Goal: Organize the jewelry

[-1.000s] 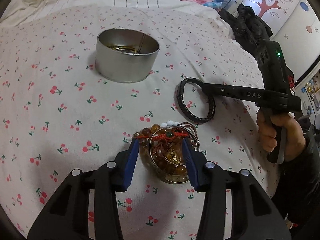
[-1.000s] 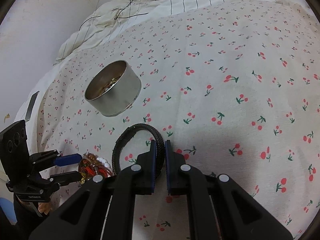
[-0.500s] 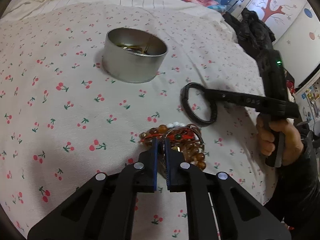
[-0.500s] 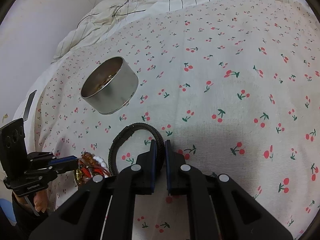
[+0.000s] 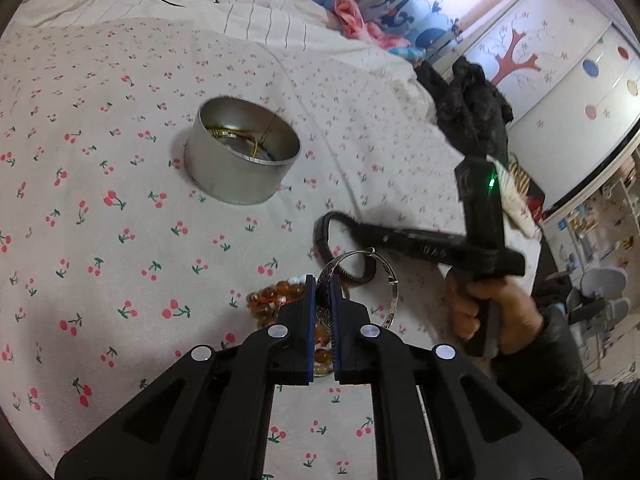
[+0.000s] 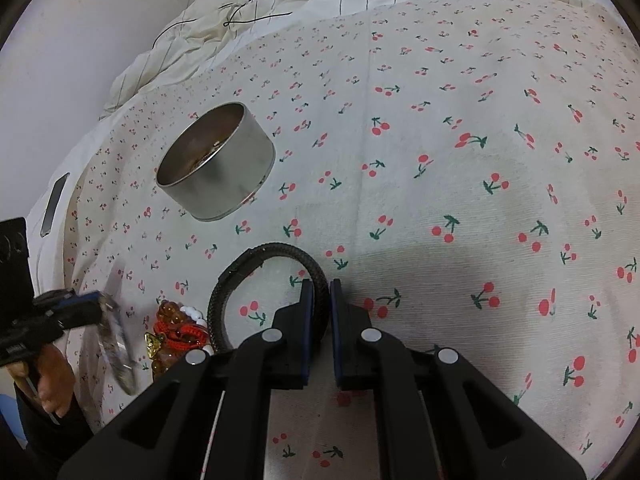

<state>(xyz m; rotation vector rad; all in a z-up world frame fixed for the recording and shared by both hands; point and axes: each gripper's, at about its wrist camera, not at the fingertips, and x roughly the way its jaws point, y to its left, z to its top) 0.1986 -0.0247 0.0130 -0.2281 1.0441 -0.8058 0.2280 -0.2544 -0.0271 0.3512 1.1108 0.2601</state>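
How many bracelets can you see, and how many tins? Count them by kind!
Silver bangle: 1, in the left gripper
Black braided bracelet: 1, in the right gripper
Amber bead bracelets, tangled pile: cannot count
Tin: 1
Total: 3, plus the pile

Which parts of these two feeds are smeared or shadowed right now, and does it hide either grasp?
Left wrist view: the right gripper is motion-smeared; the silver bangle reads sharp. Right wrist view: the bangle in the left gripper blurs to a streak; a soft shadow covers the bedspread near the black cord bracelet, whose grasp stays clear.
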